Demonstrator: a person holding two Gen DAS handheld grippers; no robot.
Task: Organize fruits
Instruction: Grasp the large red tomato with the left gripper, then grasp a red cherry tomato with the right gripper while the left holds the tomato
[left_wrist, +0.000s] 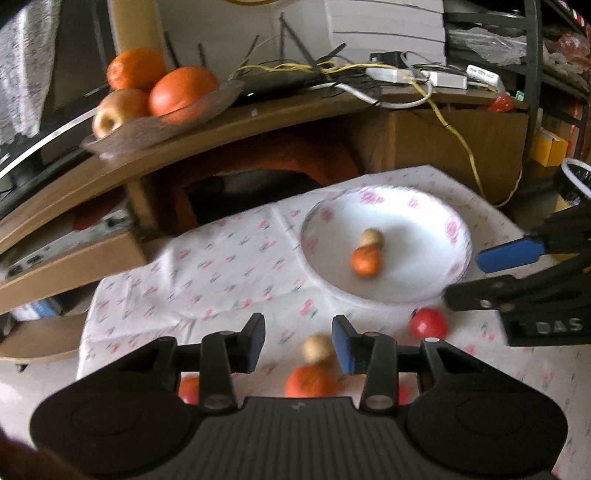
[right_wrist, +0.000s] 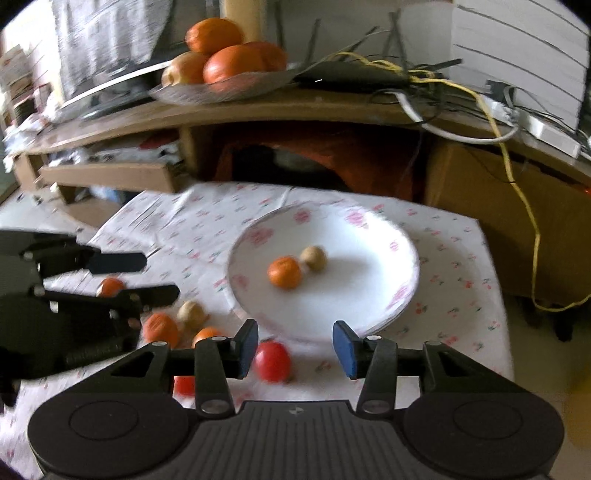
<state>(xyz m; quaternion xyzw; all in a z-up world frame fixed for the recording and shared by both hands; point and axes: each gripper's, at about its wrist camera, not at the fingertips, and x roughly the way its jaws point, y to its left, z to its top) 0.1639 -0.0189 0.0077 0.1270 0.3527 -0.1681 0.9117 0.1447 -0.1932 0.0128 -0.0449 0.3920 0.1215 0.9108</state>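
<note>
**Two fruits in the plate, the others loose on the cloth**

A small orange mandarin (right_wrist: 284, 272) and a small round tan fruit (right_wrist: 313, 258) lie touching each other in the middle of the white paper plate with pink flower prints (right_wrist: 399, 295), which sits on a white tablecloth with small pink and green prints (right_wrist: 458, 266).

On the cloth near the plate's near rim lies a round red tomato-like fruit (right_wrist: 272, 361). To its left are another tan fruit (right_wrist: 190, 314) and two more mandarins (right_wrist: 160, 329) close together, and a further orange one (right_wrist: 110, 286) lies farther left; motion blur makes their exact contacts hard to judge.

The right gripper (right_wrist: 294, 349) hangs just above the cloth with its blue-padded fingers spread and nothing between them, the red fruit just inside the left finger. The left gripper (left_wrist: 298, 343) is likewise spread and empty, above a tan fruit (left_wrist: 317, 348) and a mandarin (left_wrist: 309, 382).

Behind the cloth, on a brown wooden shelf (right_wrist: 280, 109), a clear glass dish (right_wrist: 221, 88) holds large oranges (right_wrist: 232, 68) and an apple.
</note>
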